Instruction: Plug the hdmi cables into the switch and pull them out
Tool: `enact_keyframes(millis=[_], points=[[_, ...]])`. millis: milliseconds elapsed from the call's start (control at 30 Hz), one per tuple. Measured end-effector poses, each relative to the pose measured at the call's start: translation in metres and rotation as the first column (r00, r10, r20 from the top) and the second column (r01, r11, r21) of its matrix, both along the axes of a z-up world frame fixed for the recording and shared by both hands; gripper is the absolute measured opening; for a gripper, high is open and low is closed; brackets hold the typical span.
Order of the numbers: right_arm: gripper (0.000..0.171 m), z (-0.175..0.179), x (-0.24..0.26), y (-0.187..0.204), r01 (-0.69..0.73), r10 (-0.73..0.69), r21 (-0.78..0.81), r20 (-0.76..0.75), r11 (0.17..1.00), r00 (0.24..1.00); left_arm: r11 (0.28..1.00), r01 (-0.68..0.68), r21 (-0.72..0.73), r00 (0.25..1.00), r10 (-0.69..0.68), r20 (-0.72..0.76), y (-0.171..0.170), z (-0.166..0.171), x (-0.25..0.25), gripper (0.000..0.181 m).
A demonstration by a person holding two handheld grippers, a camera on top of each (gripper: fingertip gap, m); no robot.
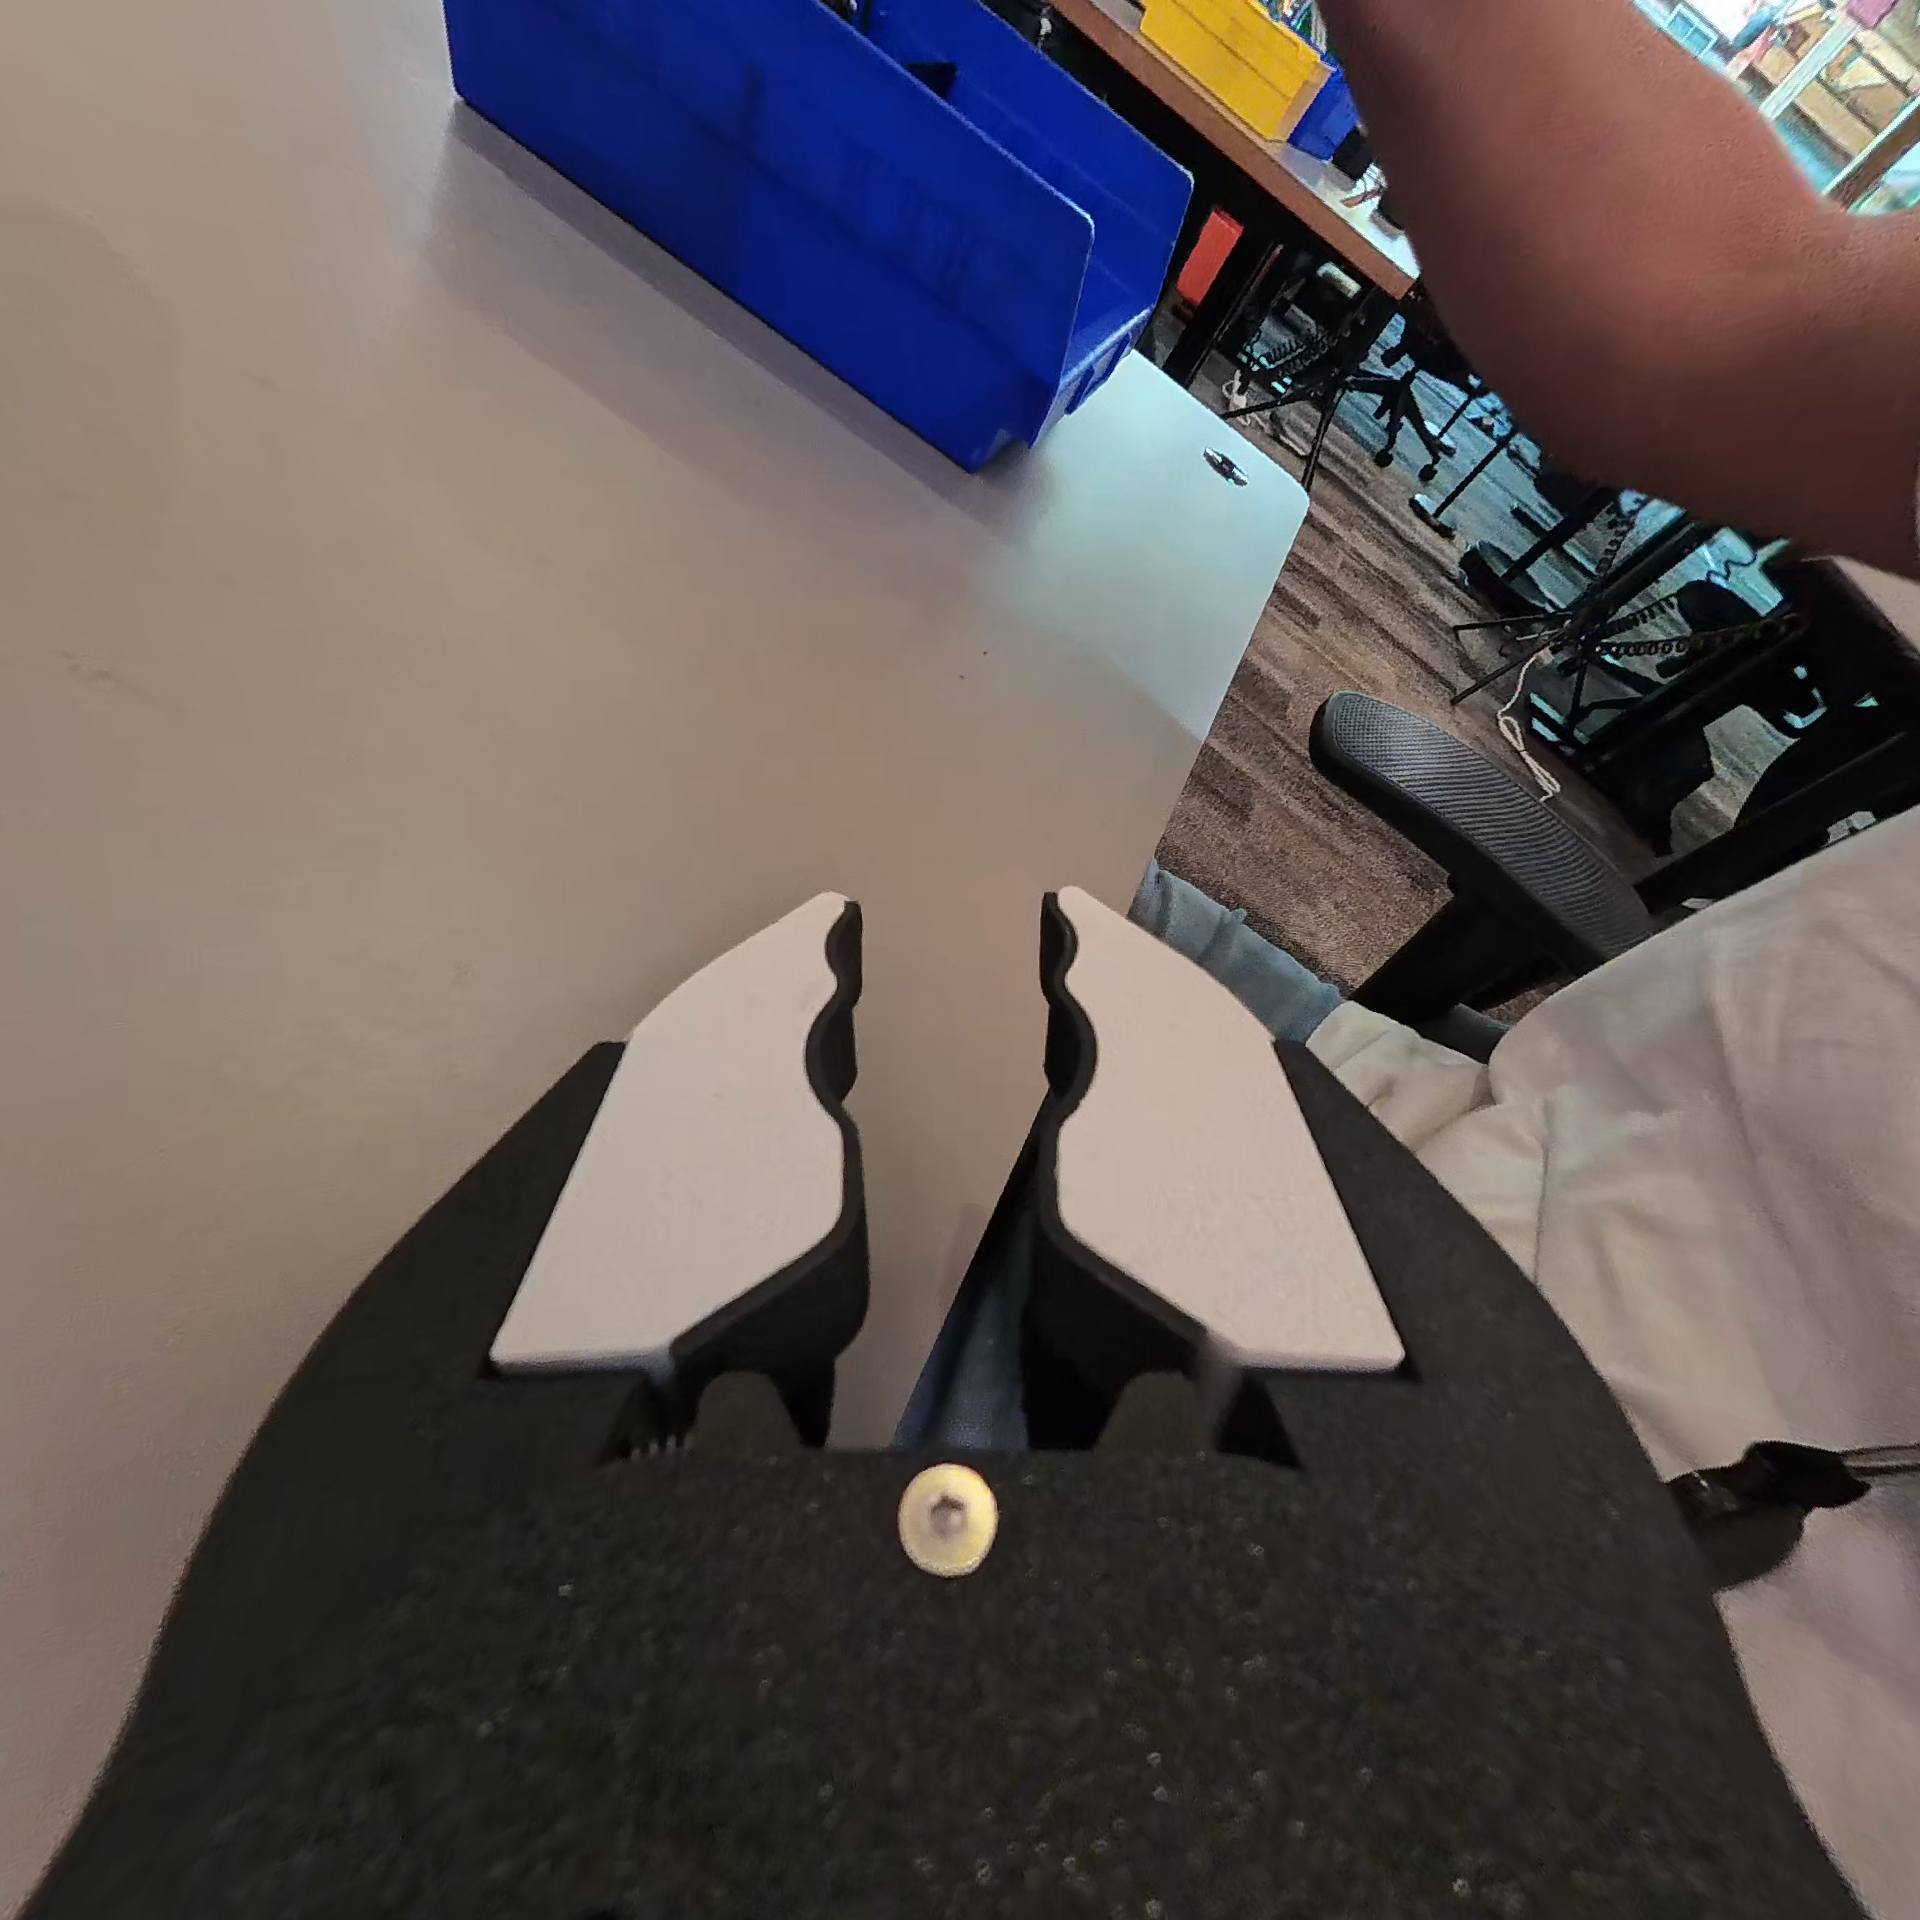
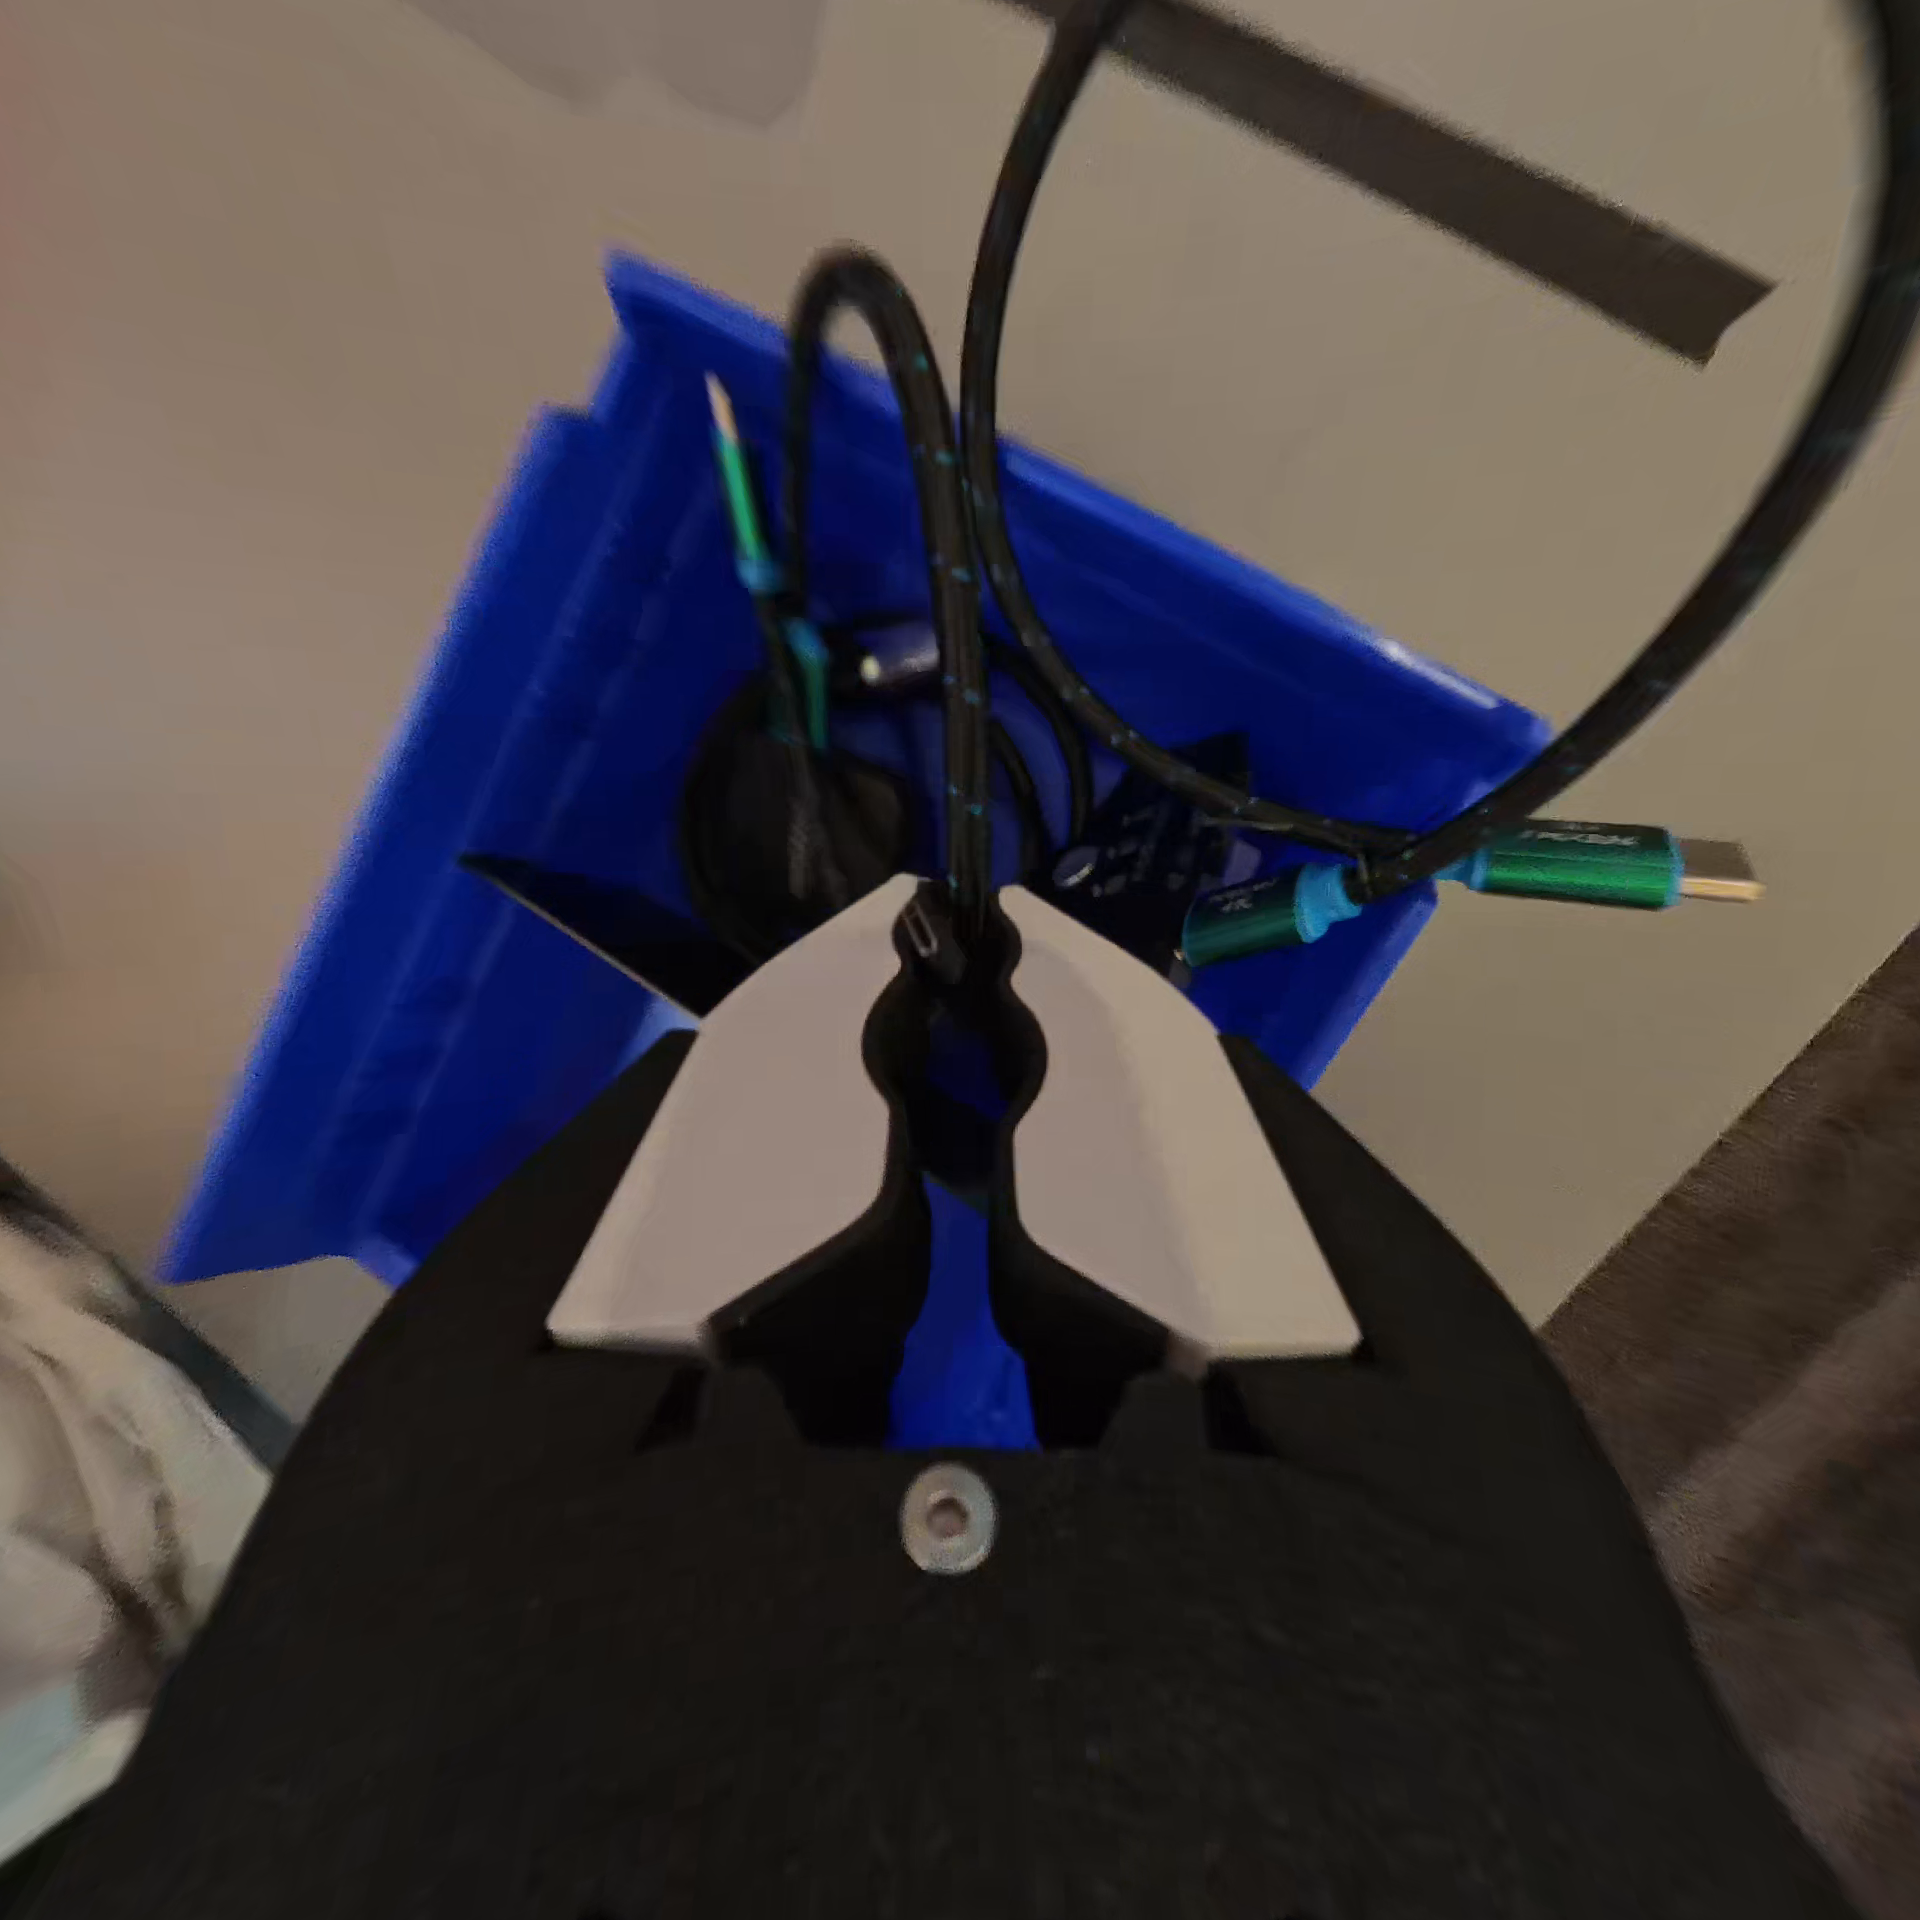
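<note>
the right claw (image 2: 951, 920) is clenched on a black braided hdmi cable (image 2: 940, 582) above the blue bin (image 2: 499, 831). the left claw (image 1: 951, 914), released, hovers over the bare surface (image 1: 416, 623). lift slowly so the 2 green plugs (image 2: 1569, 857) clear the bin wall without snagging the coils inside.

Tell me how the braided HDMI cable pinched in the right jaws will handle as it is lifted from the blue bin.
The braided cable will probably flop: it already arcs in loose loops above the blue bin. Its green connector dangles free past the rim, so it may swing or snag. The right gripper pinches only thin cord, so it could slide.
</note>
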State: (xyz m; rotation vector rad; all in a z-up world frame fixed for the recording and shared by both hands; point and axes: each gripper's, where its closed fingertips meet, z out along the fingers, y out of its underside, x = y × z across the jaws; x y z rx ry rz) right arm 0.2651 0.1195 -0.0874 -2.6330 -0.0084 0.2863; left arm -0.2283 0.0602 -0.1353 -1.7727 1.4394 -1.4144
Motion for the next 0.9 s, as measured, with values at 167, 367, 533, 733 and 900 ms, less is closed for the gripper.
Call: enact_keyframes(millis=[167,367,533,733,900], points=[[0.010,-0.014,0.004,0.004,0.003,-0.012,0.070,0.122,0.998,0.992,0.997,-0.058,0.057,0.998,0.058,0.007,0.012,-0.001,-0.001,0.035],[0.041,0.006,0.008,-0.021,0.077,-0.111,0.194,0.172,0.978,0.979,0.885,-0.365,0.290,0.931,0.337,0.142,0.071,0.038,-0.034,0.041],[0.051,0.051,-0.008,-0.084,0.116,-0.294,0.407,0.409,0.906,0.864,0.535,-0.699,0.474,0.677,0.709,0.198,0.127,0.055,-0.131,0.043],[0.051,0.006,-0.130,-0.139,0.137,-0.315,0.591,0.208,0.795,0.926,0.361,-0.811,0.461,0.469,0.872,0.141,0.171,0.038,-0.206,0.054],[0.049,-0.024,-0.176,-0.159,0.168,-0.414,0.704,0.194,0.690,0.889,0.332,-0.797,0.504,0.419,0.905,0.067,0.191,0.014,-0.221,0.051]])
